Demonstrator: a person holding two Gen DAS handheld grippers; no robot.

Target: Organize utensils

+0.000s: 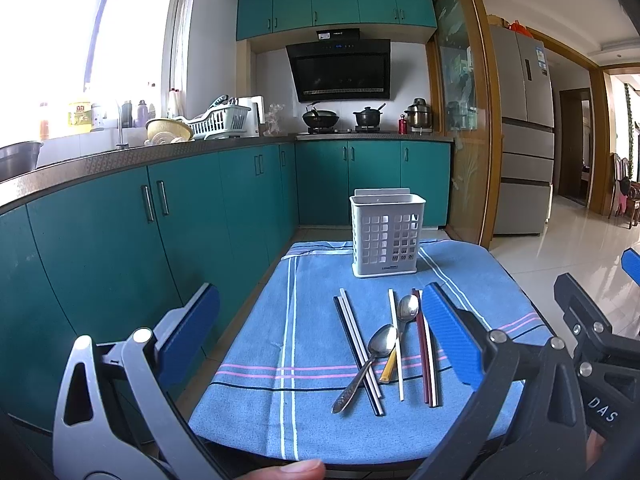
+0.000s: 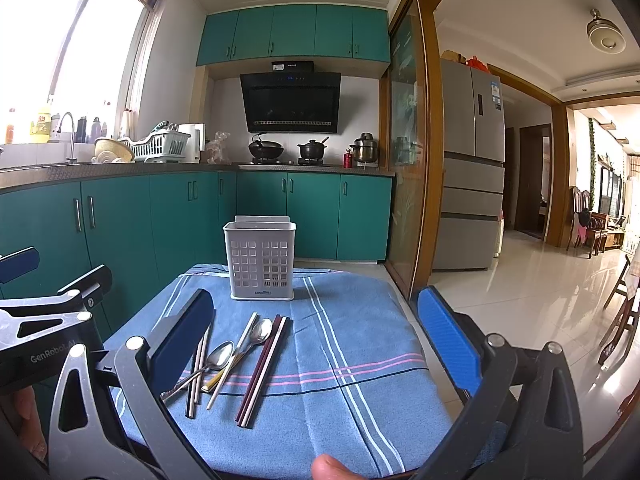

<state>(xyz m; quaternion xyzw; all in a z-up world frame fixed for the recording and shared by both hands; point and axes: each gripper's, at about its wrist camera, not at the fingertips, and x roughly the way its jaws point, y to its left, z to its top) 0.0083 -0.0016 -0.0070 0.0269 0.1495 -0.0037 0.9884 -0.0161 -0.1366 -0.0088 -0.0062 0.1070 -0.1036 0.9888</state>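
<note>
A white slotted utensil holder (image 1: 387, 237) stands upright at the far end of a blue cloth (image 1: 312, 320); it also shows in the right wrist view (image 2: 260, 258). Two spoons (image 1: 374, 354) (image 2: 218, 360), a dark pair of chopsticks (image 1: 358, 354), a white chopstick (image 1: 396, 344) and a maroon pair (image 1: 425, 356) (image 2: 262, 372) lie on the cloth. My left gripper (image 1: 320, 328) is open and empty, held above the near part of the cloth. My right gripper (image 2: 316, 328) is open and empty, to the right of the left one.
The cloth covers a small table (image 2: 344, 400) in a kitchen. Teal cabinets (image 1: 180, 216) and a counter with a dish rack (image 1: 218, 120) run along the left. A fridge (image 2: 472, 168) and tiled floor (image 2: 540, 300) lie to the right.
</note>
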